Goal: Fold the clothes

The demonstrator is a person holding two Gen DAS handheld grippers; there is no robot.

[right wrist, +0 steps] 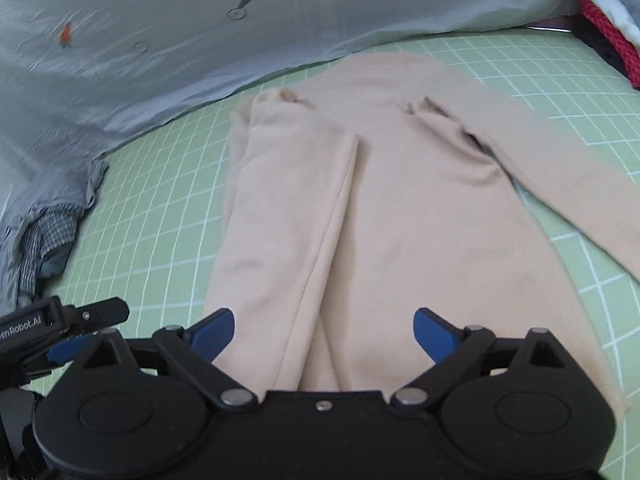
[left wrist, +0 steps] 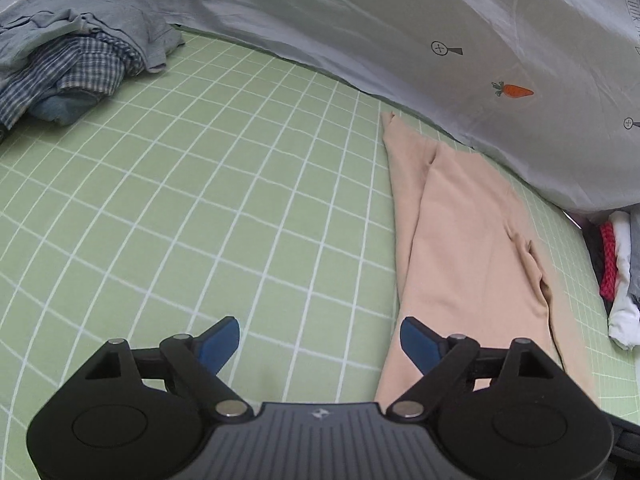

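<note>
Two hand-held grippers hung over a bed covered in a green sheet (left wrist: 168, 200) with a white grid, and both had their blue-padded jaws spread wide with nothing between them. Nearest in the right wrist view, the right gripper (right wrist: 323, 332) hovered above the lower hem of a peach long-sleeved top (right wrist: 400, 208), the garment being folded. It lay flat on the sheet with its neck toward the far edge of the bed. One sleeve was already folded lengthwise over the body, probably to narrow it, while the other still stretched out toward the right edge, so that sleeve likely came next. The tip of the left gripper (right wrist: 64, 334) showed at the lower left of this view, beside the top rather than over it. From the left wrist, the left gripper (left wrist: 320, 344) sat above bare sheet, with only one long edge of the top (left wrist: 460, 248) visible just to its right; the outstretched sleeve was hidden there. This view alone showed a heap of unfolded clothes (left wrist: 72, 68), grey and checked, near the far left corner. Farthest back, a pale quilt (left wrist: 400, 40) printed with carrots ran along the far edge. Red and white fabric (left wrist: 614, 276) lay at the right edge.
</note>
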